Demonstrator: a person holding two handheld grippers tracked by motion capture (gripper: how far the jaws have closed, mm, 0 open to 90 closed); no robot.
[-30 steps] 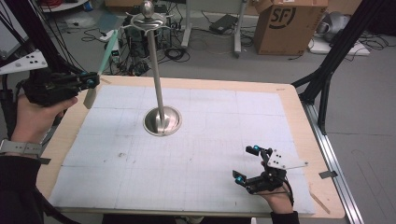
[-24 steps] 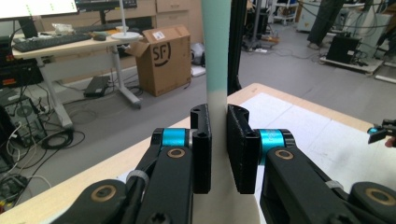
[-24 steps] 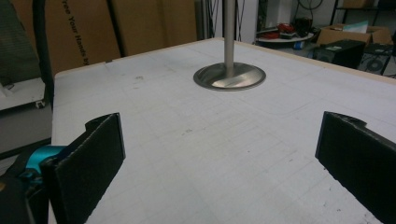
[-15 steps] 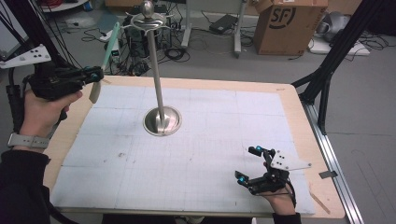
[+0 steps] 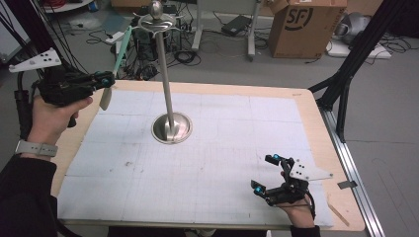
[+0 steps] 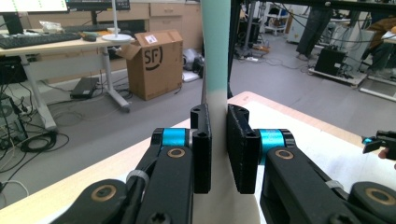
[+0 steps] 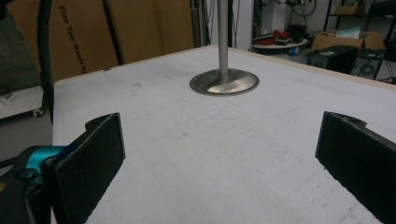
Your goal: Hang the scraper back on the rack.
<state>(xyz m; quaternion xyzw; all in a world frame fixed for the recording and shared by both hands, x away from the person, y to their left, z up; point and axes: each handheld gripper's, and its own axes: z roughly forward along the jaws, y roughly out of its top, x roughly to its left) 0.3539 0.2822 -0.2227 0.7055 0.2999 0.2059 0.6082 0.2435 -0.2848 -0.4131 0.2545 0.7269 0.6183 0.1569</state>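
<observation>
At the upper left of the high view the left claw (image 5: 104,79) pinches a pale green-and-white spatula (image 5: 114,69) held above the desk (image 5: 306,113) edge, left of the metal stand (image 5: 170,126), while the right claw (image 5: 266,174), spread wide, rests at lower right.
</observation>
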